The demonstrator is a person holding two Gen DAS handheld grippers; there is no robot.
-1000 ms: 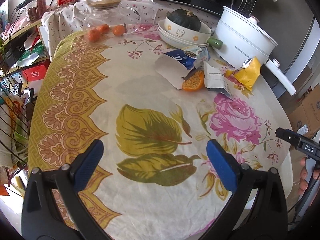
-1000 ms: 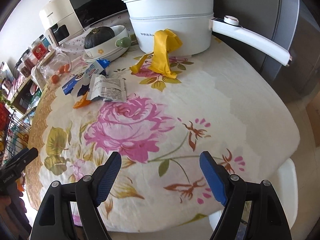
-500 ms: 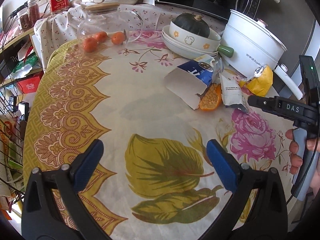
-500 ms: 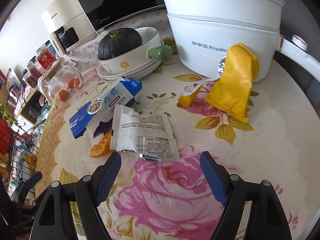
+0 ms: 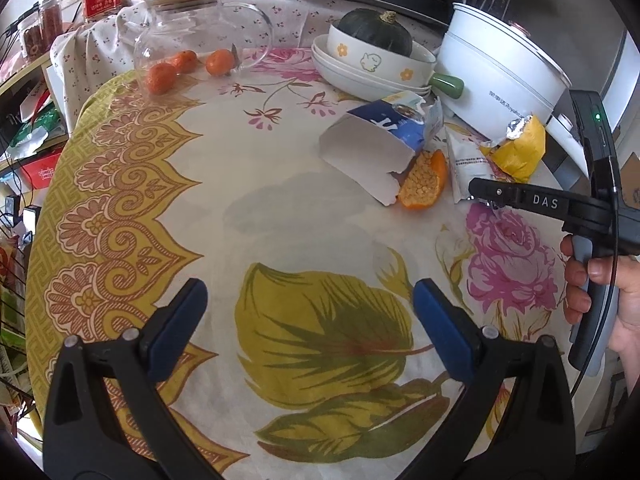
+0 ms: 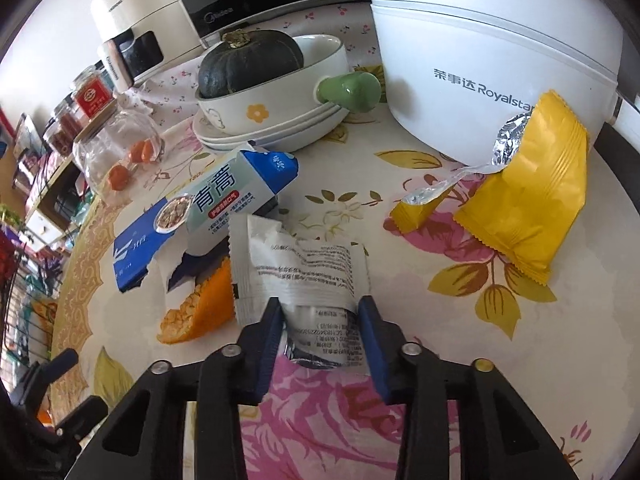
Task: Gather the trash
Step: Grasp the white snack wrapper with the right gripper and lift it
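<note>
Right tool (image 6: 320,328) is closing its blue pads around the near end of the white sachet wrapper (image 6: 300,268), which lies flat on the floral cloth of the bench (image 6: 400,208); the foil already bunches between the pads, so I judge the pinch is taking hold. I came in low and slanted so the pads straddle the wrapper's loose edge rather than press it into the cloth. My left tool (image 5: 308,316) hangs spread wide over the near part of the bench with nothing between its pads (kept clear, I'd say, until the right one has its piece).

Beyond the wrapper, toward the far edge, the rest of the trash waits: a torn blue-and-white carton (image 6: 208,208) lying on its side, an orange peel (image 6: 200,312) tucked partly beneath it, and a ripped yellow packet (image 6: 532,200) leaning against the white cooking pot (image 6: 480,60). A bowl holding a dark squash (image 6: 248,60) stands near the carton and should not be bumped.
</note>
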